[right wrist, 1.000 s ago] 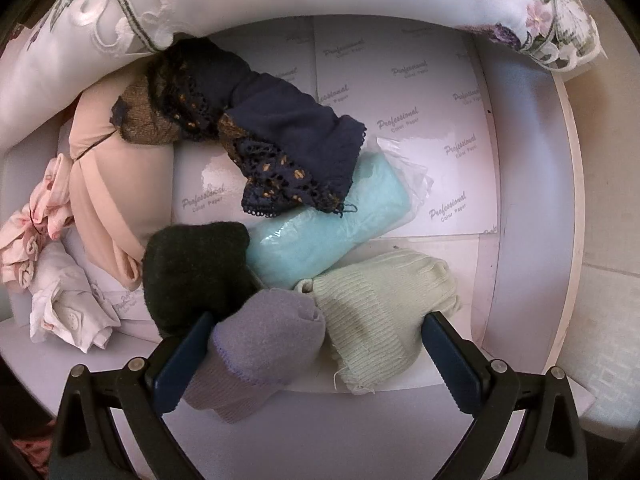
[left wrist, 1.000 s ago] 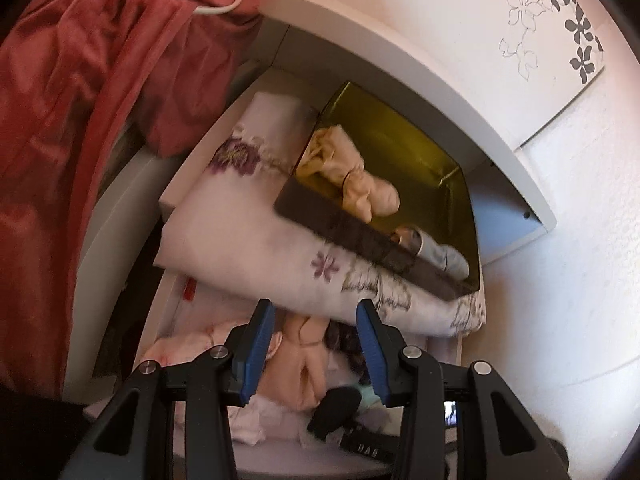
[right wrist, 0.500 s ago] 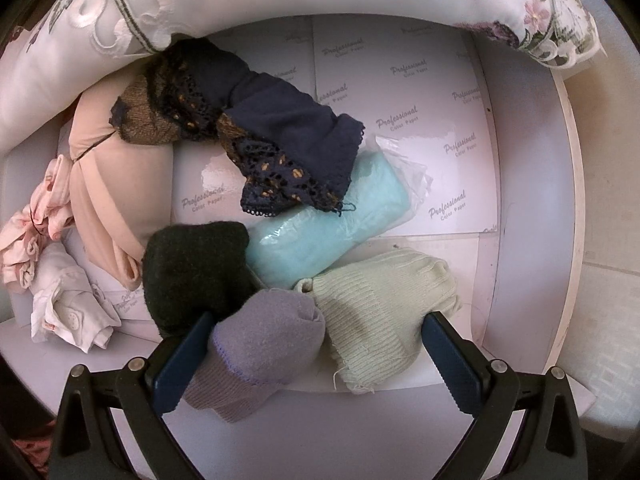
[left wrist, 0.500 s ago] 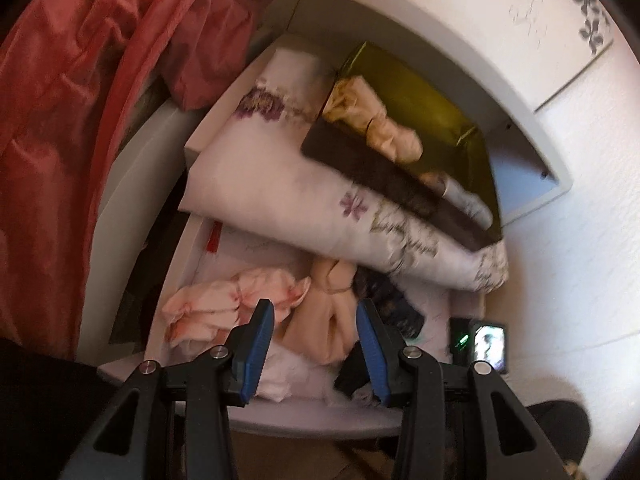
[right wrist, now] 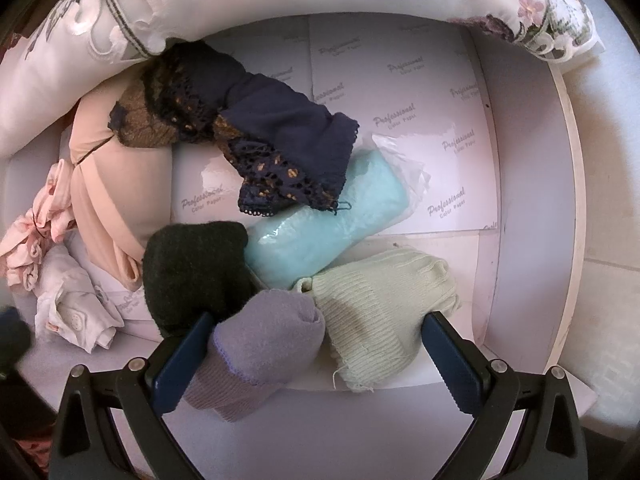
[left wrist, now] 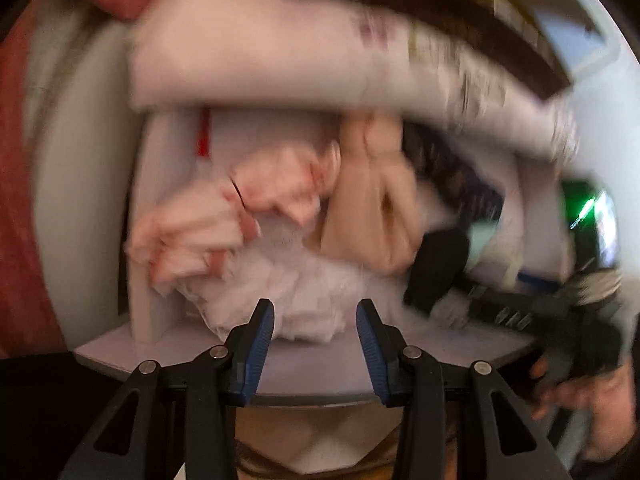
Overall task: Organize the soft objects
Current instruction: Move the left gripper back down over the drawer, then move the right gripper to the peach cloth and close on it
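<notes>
**Soft objects heaped in a white drawer, both grippers above**

Soft objects lie in the white drawer (right wrist: pixel 532 184) under an embroidered pillow (right wrist: pixel 72 60). By size: peach garment (right wrist: pixel 108 196), navy lace piece (right wrist: pixel 280 140), bagged aqua cloth (right wrist: pixel 320 220), cream knit sock (right wrist: pixel 380 304), black sock (right wrist: pixel 192 268), lilac sock (right wrist: pixel 264 340). The right gripper (right wrist: pixel 314 358) hangs over the socks, jaws wide apart, gripping nothing. The left gripper (left wrist: pixel 316 340), blurred, has jaws partly apart and empty above a white crumpled cloth (left wrist: pixel 296 296).
</notes>
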